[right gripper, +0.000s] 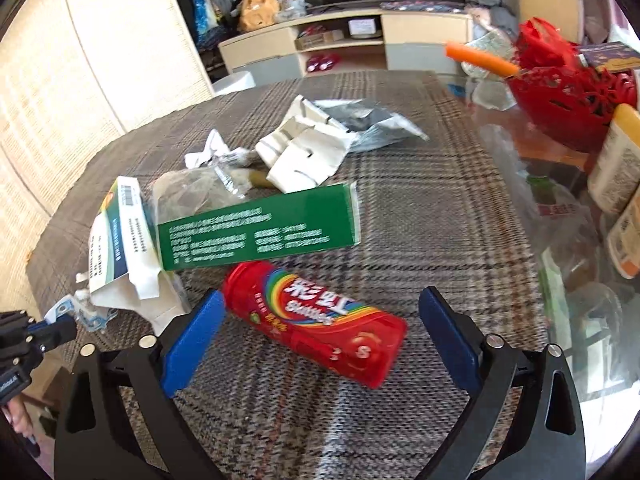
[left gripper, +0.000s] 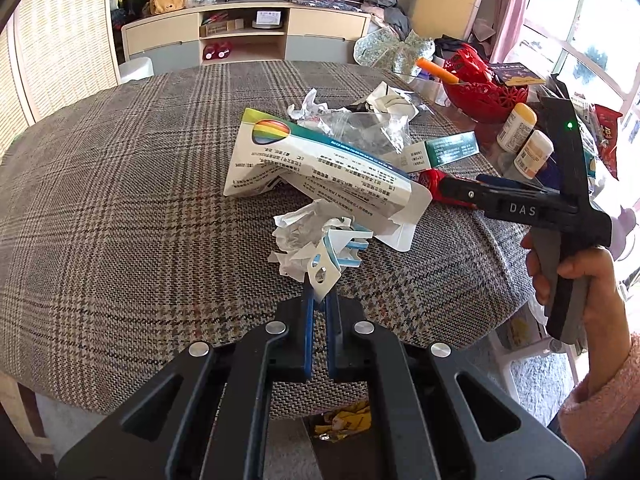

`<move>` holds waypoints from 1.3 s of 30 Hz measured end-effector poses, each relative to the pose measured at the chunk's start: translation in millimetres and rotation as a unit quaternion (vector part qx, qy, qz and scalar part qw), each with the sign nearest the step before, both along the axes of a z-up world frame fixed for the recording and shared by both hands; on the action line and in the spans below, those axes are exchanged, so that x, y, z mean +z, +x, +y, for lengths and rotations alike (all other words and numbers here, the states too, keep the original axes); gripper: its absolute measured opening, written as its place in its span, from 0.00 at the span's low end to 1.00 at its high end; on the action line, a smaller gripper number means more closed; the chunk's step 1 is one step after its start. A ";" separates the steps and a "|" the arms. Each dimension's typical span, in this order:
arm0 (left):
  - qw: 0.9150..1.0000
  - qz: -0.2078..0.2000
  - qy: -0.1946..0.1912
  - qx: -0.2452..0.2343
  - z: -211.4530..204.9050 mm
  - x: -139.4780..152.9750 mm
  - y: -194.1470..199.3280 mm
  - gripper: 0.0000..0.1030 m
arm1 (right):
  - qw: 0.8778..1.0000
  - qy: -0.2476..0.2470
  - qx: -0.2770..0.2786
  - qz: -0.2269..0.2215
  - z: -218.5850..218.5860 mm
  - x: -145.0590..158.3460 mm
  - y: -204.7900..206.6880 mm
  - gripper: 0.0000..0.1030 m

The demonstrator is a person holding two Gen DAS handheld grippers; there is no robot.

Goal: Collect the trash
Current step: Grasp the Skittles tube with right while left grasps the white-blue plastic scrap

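My left gripper [left gripper: 319, 292] is shut on a small white-and-blue cardboard scrap [left gripper: 322, 274] at the near edge of a crumpled paper wad [left gripper: 300, 232]. Behind the wad lies a torn white box with a rainbow print [left gripper: 316, 168]. A red Skittles bottle [right gripper: 320, 320] lies on its side on the plaid cloth. My right gripper [right gripper: 322, 298] is open with its blue fingers on either side of the bottle, and neither pad touches it. A green box [right gripper: 256, 232] lies just beyond the bottle. A hand in a pink sleeve [left gripper: 580, 280] holds the right gripper.
Torn white cardboard [right gripper: 304, 152] and a clear plastic bag [right gripper: 192, 192] lie farther back on the plaid tablecloth [left gripper: 120, 200]. To the right are a red basket [left gripper: 484, 92] and two pill bottles [left gripper: 516, 128]. A yellow wrapper [left gripper: 344, 420] lies on the floor below the table edge.
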State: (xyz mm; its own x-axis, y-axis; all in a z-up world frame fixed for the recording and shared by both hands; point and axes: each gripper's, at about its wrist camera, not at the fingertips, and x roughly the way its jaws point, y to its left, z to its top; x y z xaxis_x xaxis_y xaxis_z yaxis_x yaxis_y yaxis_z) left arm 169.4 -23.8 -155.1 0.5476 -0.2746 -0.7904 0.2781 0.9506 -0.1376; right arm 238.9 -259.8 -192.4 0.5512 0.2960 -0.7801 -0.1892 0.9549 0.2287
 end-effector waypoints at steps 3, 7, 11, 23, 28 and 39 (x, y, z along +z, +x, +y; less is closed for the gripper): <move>1.000 -0.001 -0.001 0.007 2.5 2.1 -0.6 0.03 | 1.000 0.001 0.019 0.008 6.8 -0.5 -4.6 0.80; 1.000 0.001 -0.003 0.012 6.5 4.1 -6.1 0.03 | 0.999 -0.011 0.041 0.017 17.9 1.9 -16.6 0.57; 1.000 0.013 -0.013 0.015 12.8 2.2 -14.7 0.03 | 0.998 -0.048 0.048 0.009 34.9 1.3 -25.1 0.51; 0.997 0.060 -0.037 -0.034 -4.2 -15.6 -46.6 0.03 | 0.997 -0.067 0.041 0.027 47.1 8.7 -66.0 0.39; 0.995 0.058 -0.054 -0.065 -16.4 -14.0 -59.5 0.02 | 0.997 -0.066 0.015 0.030 40.5 10.9 -92.3 0.39; 0.993 0.038 -0.065 -0.087 -44.0 -4.5 -82.4 0.02 | 0.998 -0.052 -0.016 0.030 19.1 19.8 -138.3 0.39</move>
